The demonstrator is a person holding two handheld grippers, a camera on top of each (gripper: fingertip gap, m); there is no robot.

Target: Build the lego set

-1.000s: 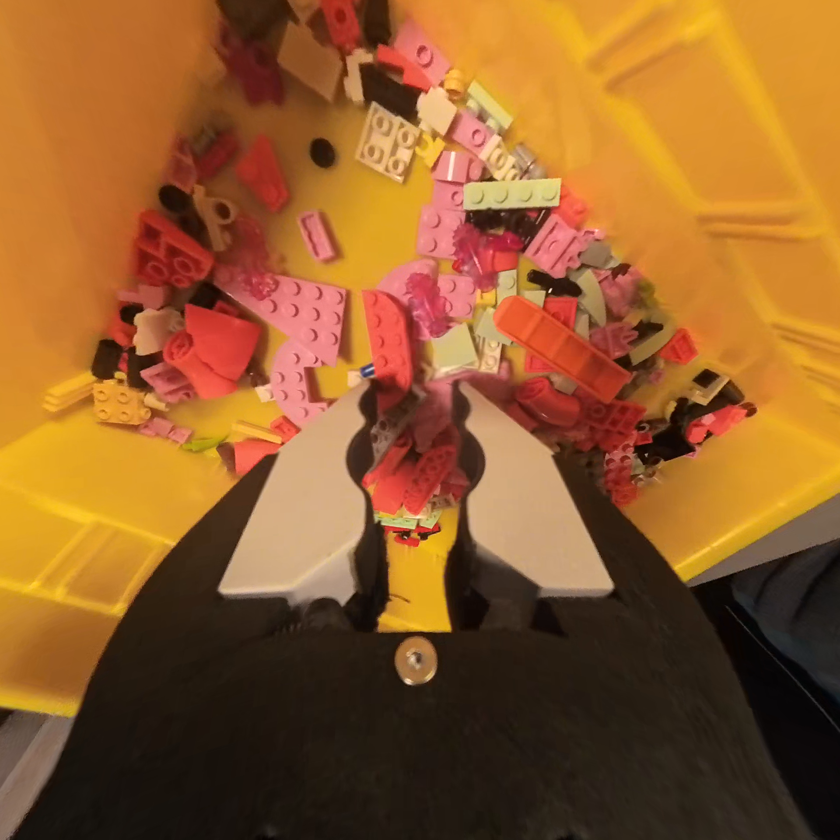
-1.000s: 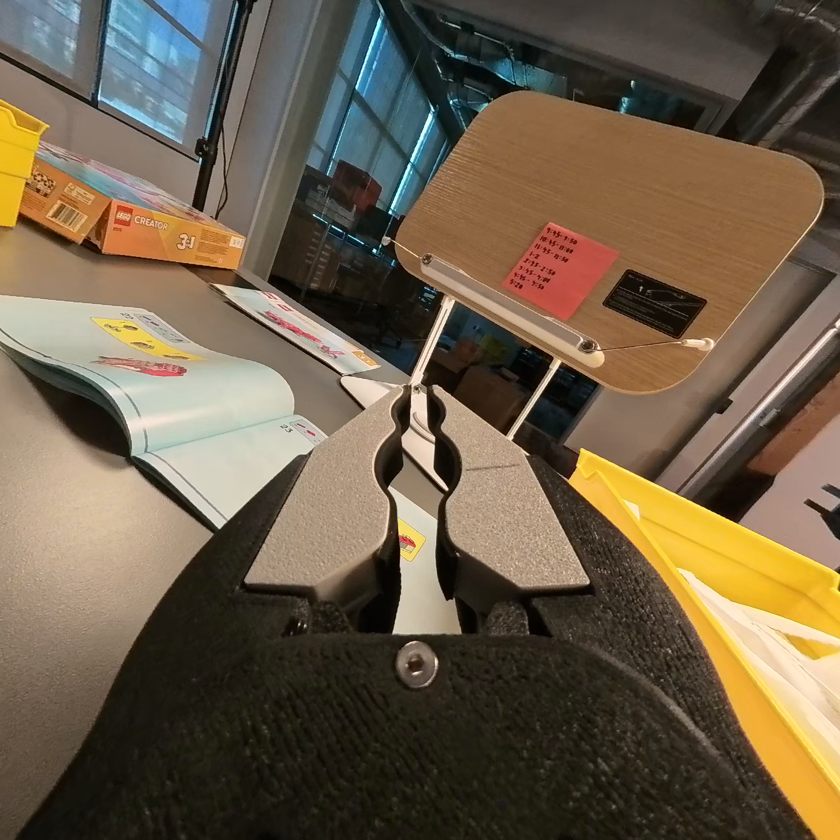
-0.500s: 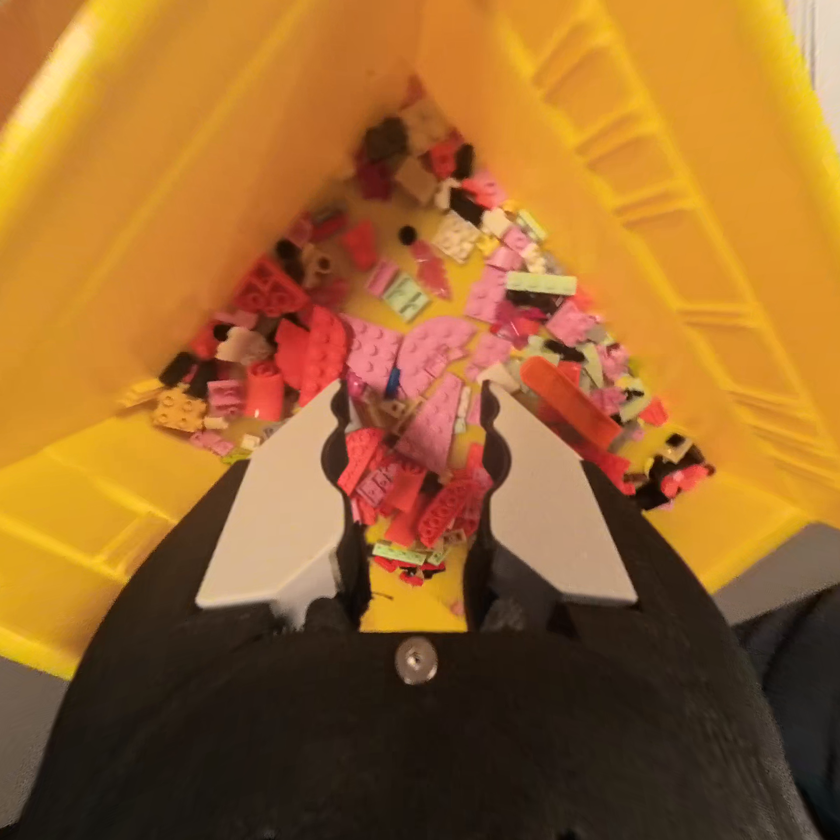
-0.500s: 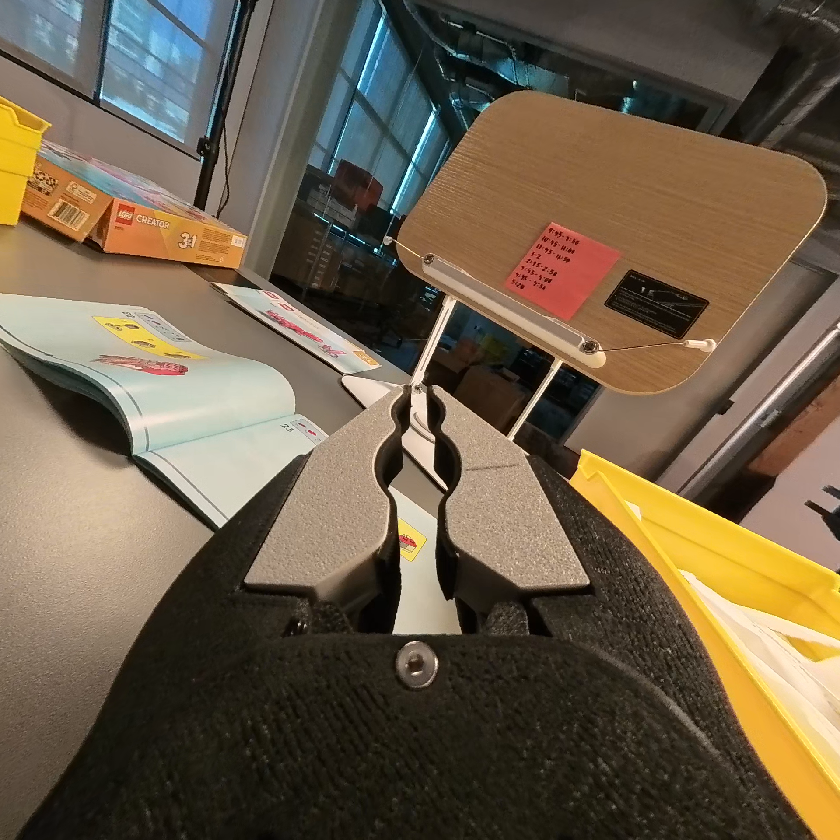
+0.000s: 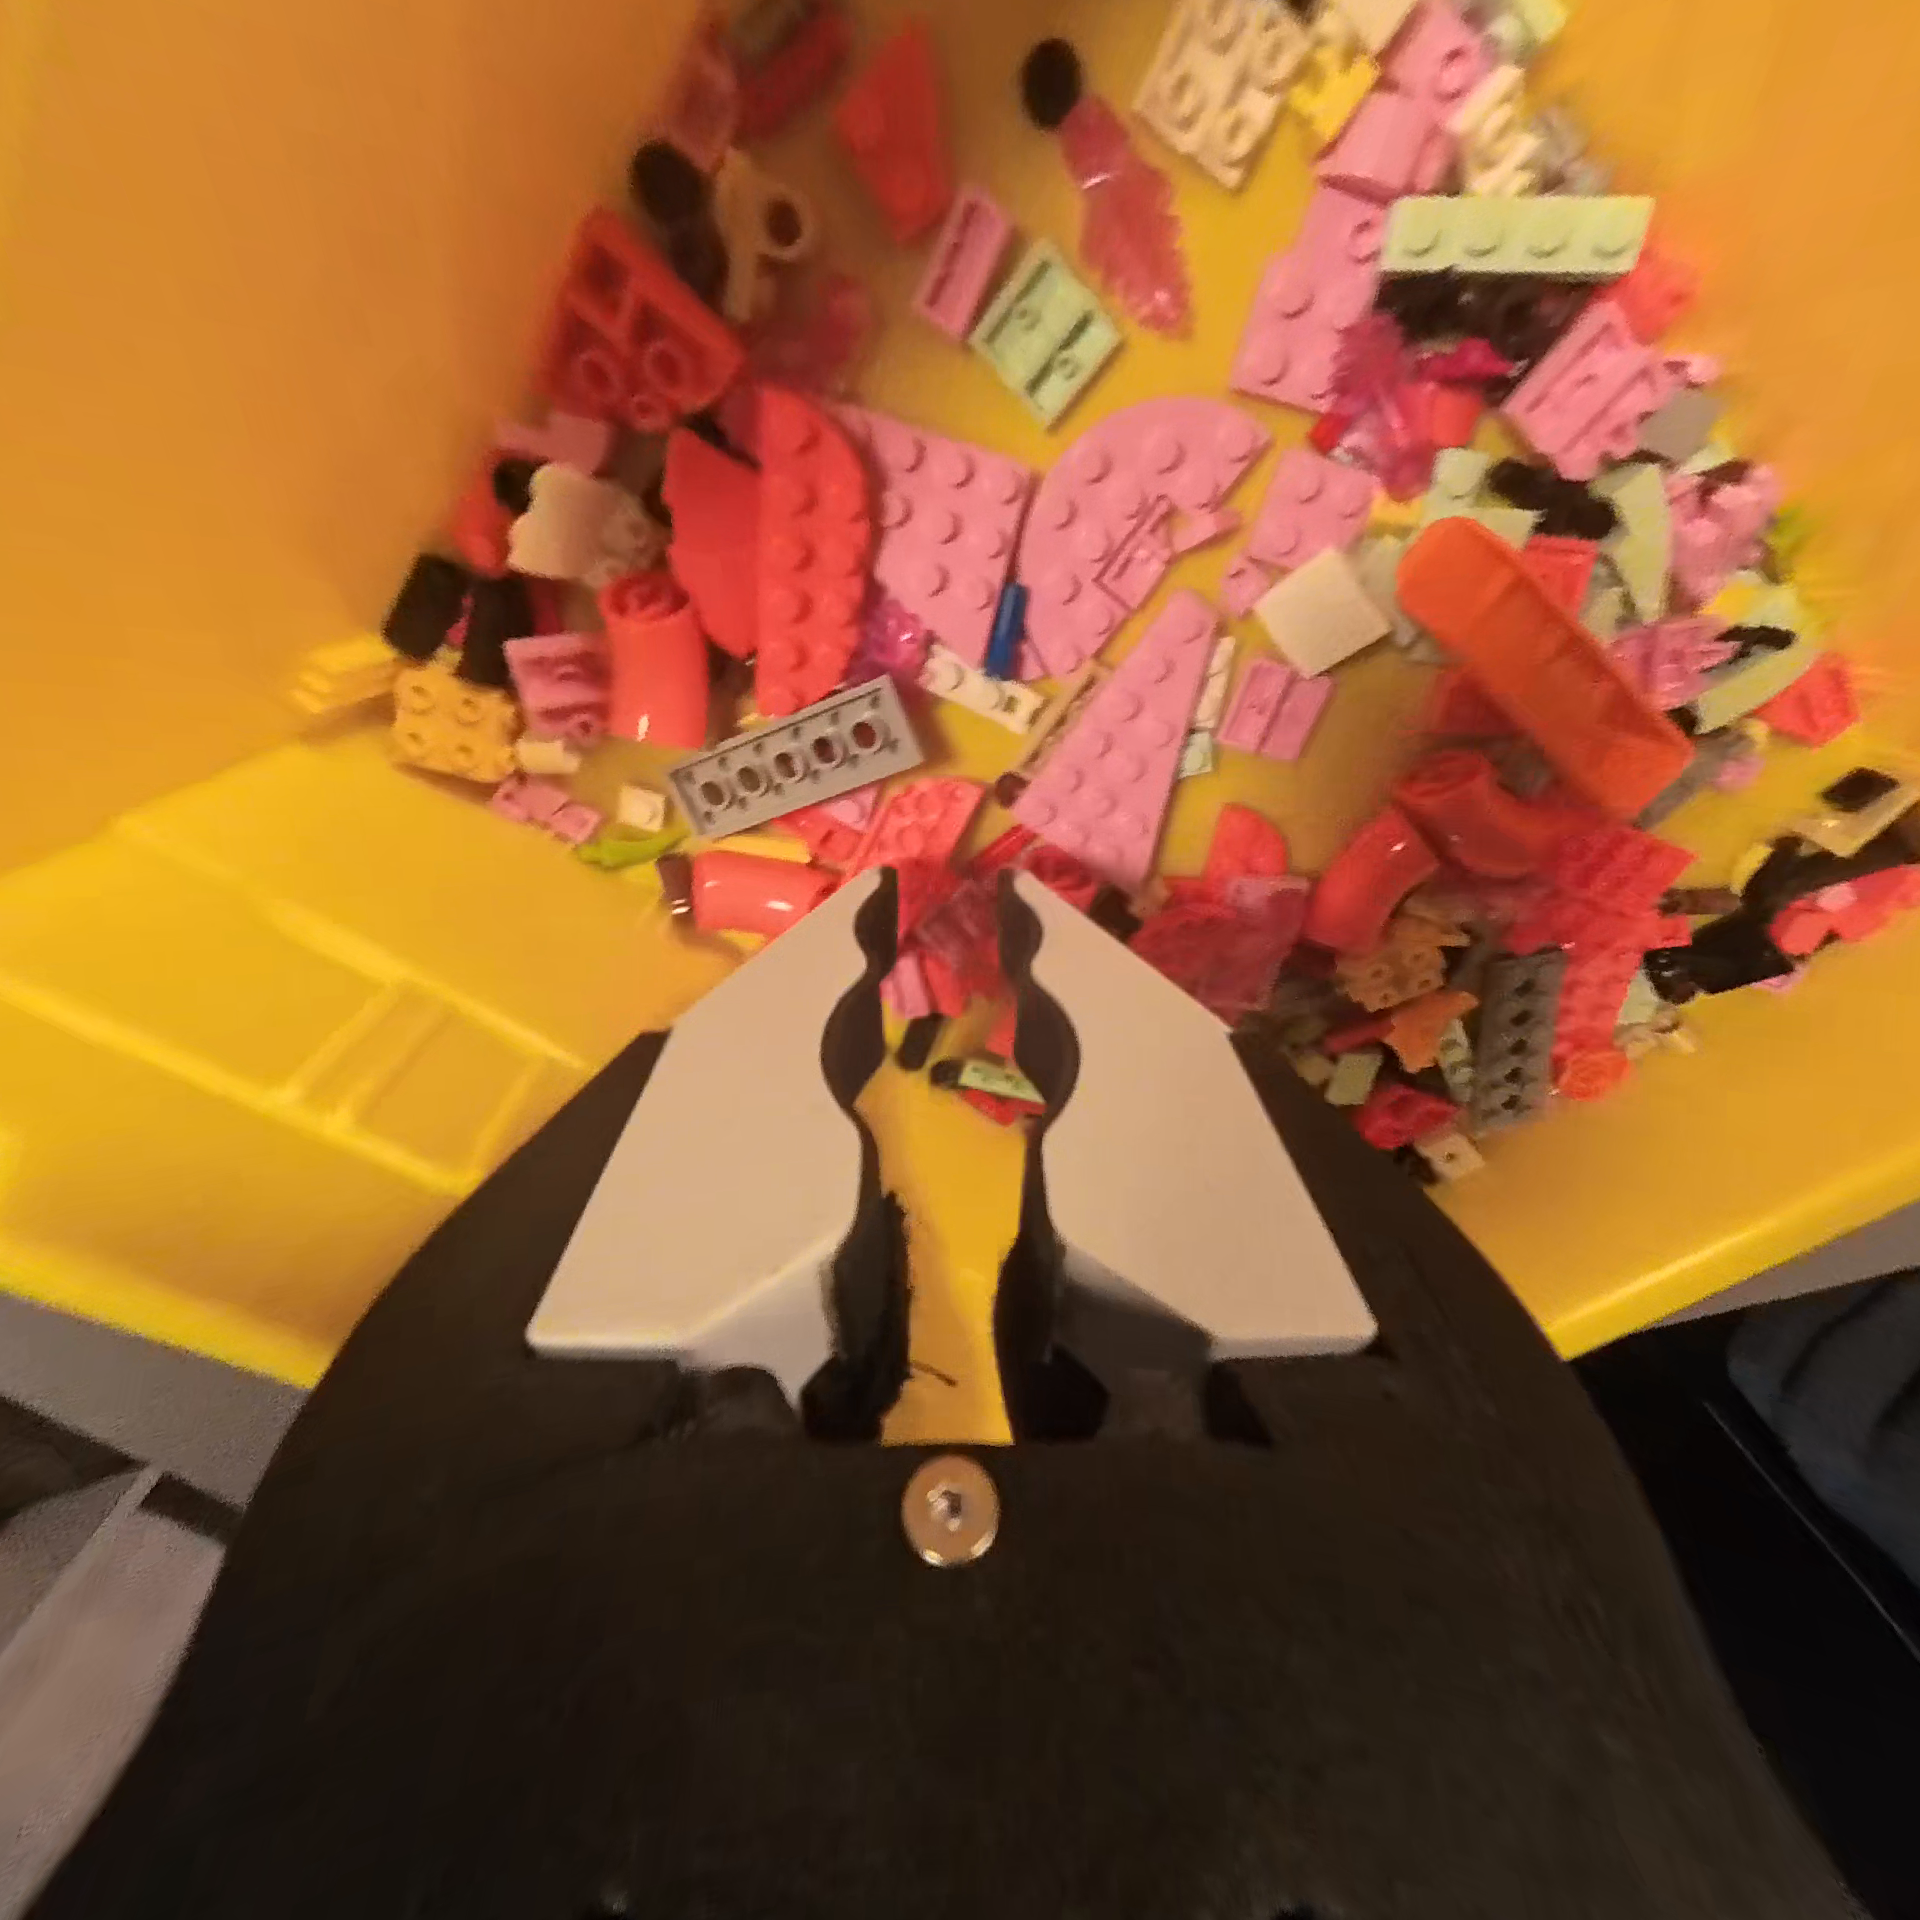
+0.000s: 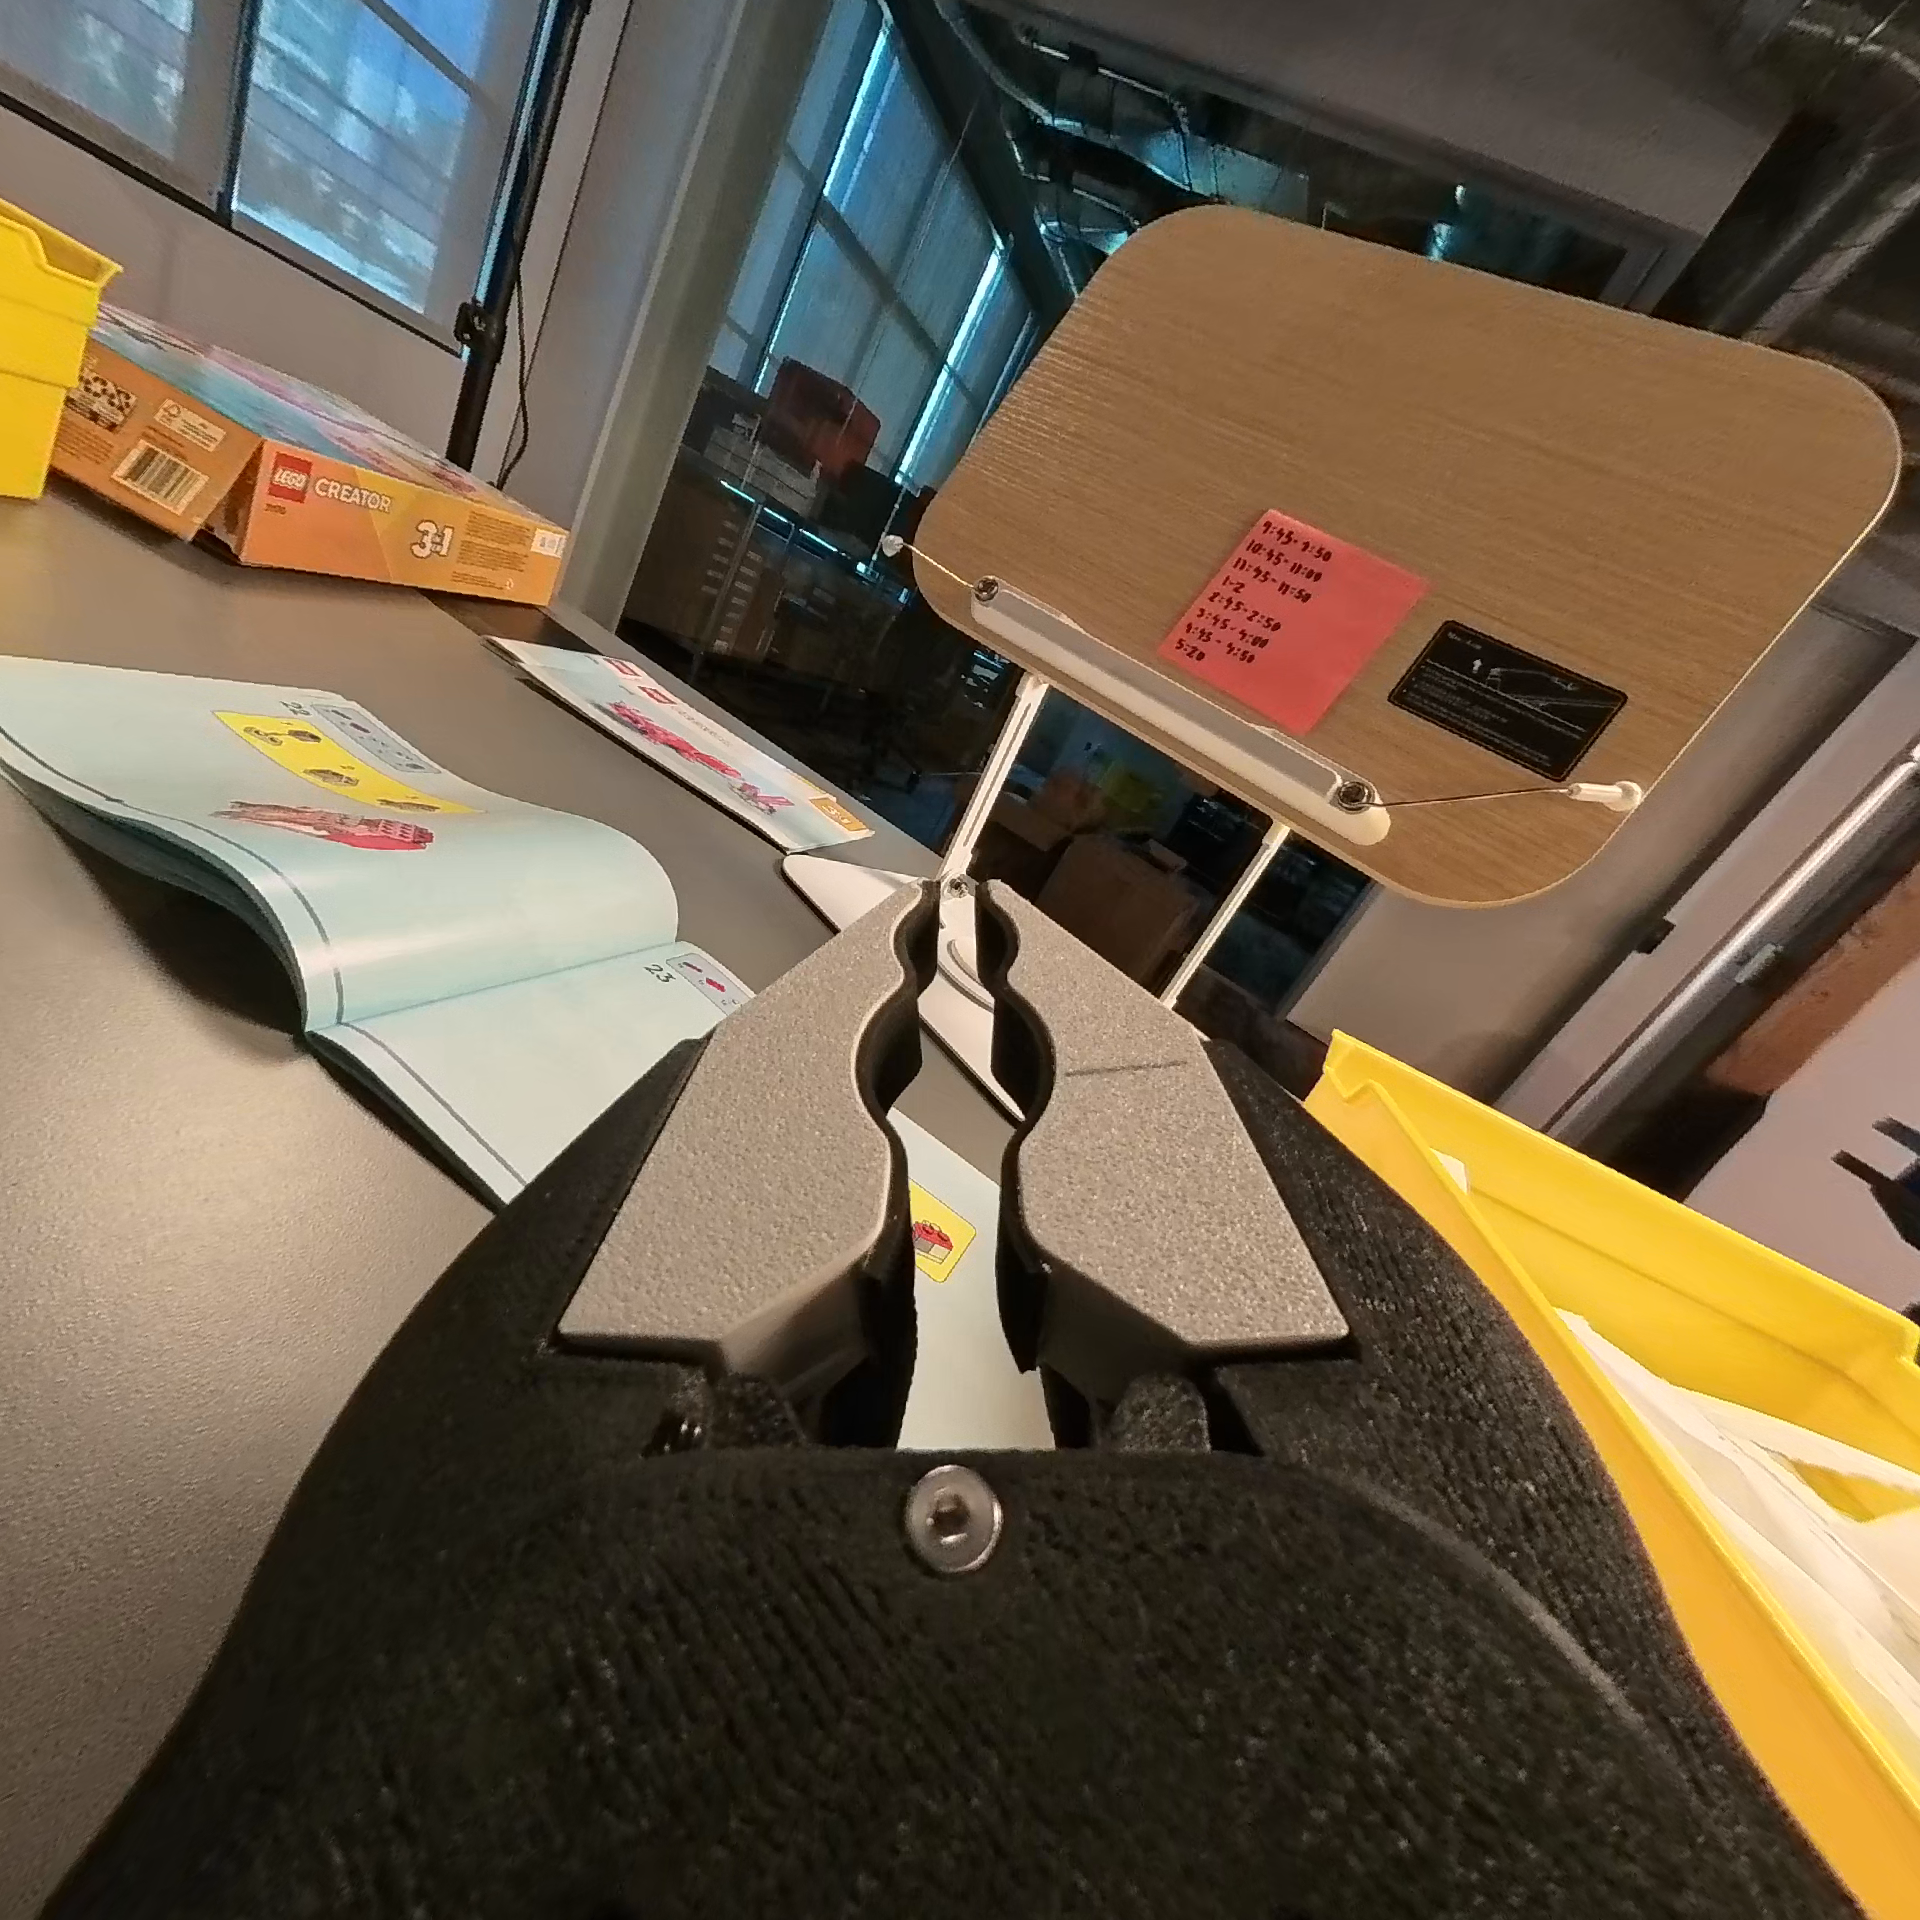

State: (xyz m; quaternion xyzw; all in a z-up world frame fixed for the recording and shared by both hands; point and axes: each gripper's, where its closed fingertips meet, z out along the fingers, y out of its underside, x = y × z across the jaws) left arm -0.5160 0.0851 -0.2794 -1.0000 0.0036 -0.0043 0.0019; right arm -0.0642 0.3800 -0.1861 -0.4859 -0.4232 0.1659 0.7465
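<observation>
In the left wrist view my left gripper (image 5: pixel 948 883) reaches into a yellow bin (image 5: pixel 260 987) of loose bricks, mostly red and pink. Its fingertips are down in the pile, close together, with a small red piece (image 5: pixel 925 914) and a translucent pink piece between them. The picture is blurred, so I cannot tell whether the pads press on them. A grey plate with holes (image 5: pixel 795 753) and a pink wedge plate (image 5: pixel 1117 758) lie just beyond the tips. My right gripper (image 6: pixel 954 894) is shut with nothing between its fingers, low over the dark table (image 6: pixel 208 1247).
An open instruction booklet (image 6: pixel 416 904) lies left of the right gripper, with a second booklet (image 6: pixel 707 738) and an orange box (image 6: pixel 343 499) farther back. A wooden book stand (image 6: pixel 1403 520) rises ahead. A yellow bin (image 6: pixel 1610 1299) is close on the right. Spacing between my two grippers at the tips: around 55 cm.
The left gripper opened wide and drew back from the pile, then pushed down into it again with its jaws narrowing around small pieces. The right gripper has not moved.
</observation>
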